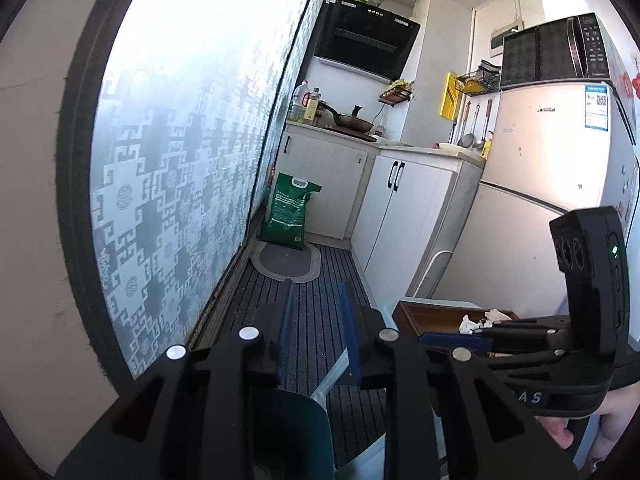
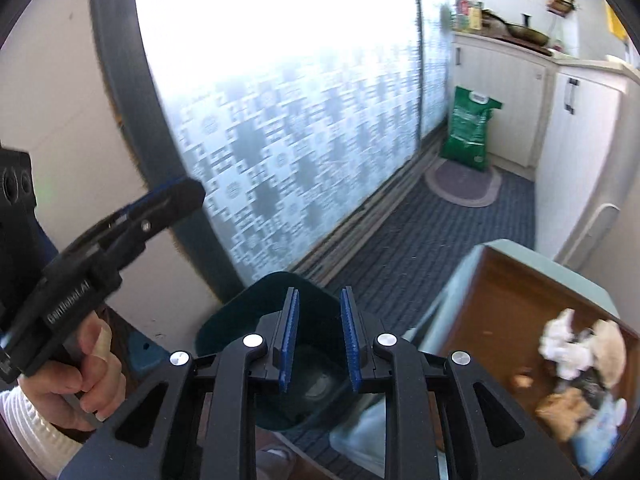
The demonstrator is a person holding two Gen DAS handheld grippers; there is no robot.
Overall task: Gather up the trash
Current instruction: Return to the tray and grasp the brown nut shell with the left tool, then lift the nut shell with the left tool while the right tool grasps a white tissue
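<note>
Trash (image 2: 576,364), a heap of crumpled white tissues and brown paper scraps, lies on the wooden tabletop (image 2: 492,300) at the near right, beside the white cabinets and the fridge (image 1: 560,152). Below the right gripper (image 2: 319,334), a dark teal bin (image 2: 320,300) stands on the ribbed floor mat; its blue pads sit narrowly apart with nothing between them. At the left, near the patterned glass door (image 1: 192,140), the left gripper (image 1: 319,328) also has a narrow, empty gap, with a green sack (image 1: 290,212) leaning at the far end.
</note>
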